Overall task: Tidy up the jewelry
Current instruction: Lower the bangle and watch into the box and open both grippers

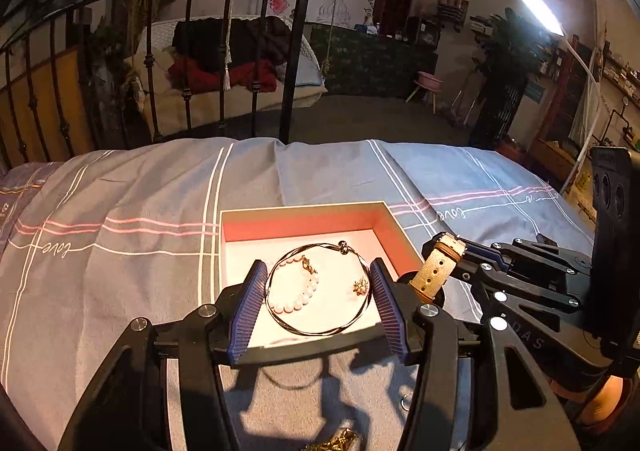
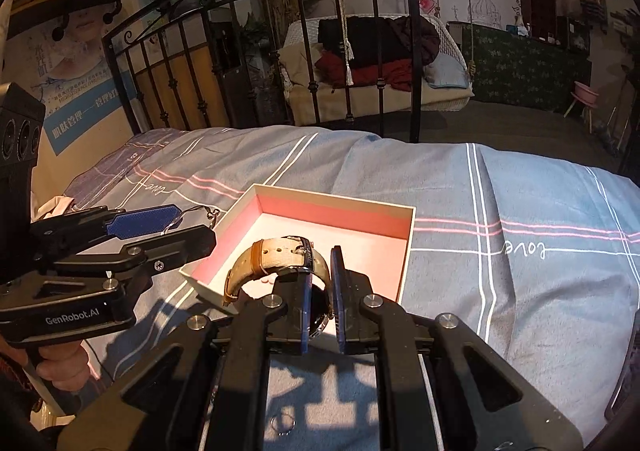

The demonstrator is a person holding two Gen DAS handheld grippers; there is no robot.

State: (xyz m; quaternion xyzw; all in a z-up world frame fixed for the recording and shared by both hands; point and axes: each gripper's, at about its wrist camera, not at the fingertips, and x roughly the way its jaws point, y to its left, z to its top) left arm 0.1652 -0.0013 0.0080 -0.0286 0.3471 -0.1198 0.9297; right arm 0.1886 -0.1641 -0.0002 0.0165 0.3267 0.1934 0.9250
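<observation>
A thin dark wire bangle [image 1: 352, 325] is stretched across my left gripper [image 1: 318, 265], whose blue pads [image 1: 246, 315] press on its two sides above the pink-lined box [image 1: 304, 225]. Seen through the bangle, a pearl bracelet [image 1: 296, 303] and a small gold earring [image 1: 360, 286] lie on the box floor. My right gripper [image 2: 322, 271] is shut on a watch with a beige strap [image 2: 276, 255], held over the near edge of the box [image 2: 332, 213]. In the left wrist view the watch [image 1: 434, 271] hangs just right of the box. The left gripper [image 2: 200, 223] shows at the left of the right wrist view.
The box rests on a grey-blue striped bed cover [image 2: 520, 191]. A small ring [image 2: 283, 424] lies on the cover near me, and a gold piece [image 1: 340, 441] sits at the bottom edge. A black iron bed frame [image 1: 296, 51] stands beyond the bed.
</observation>
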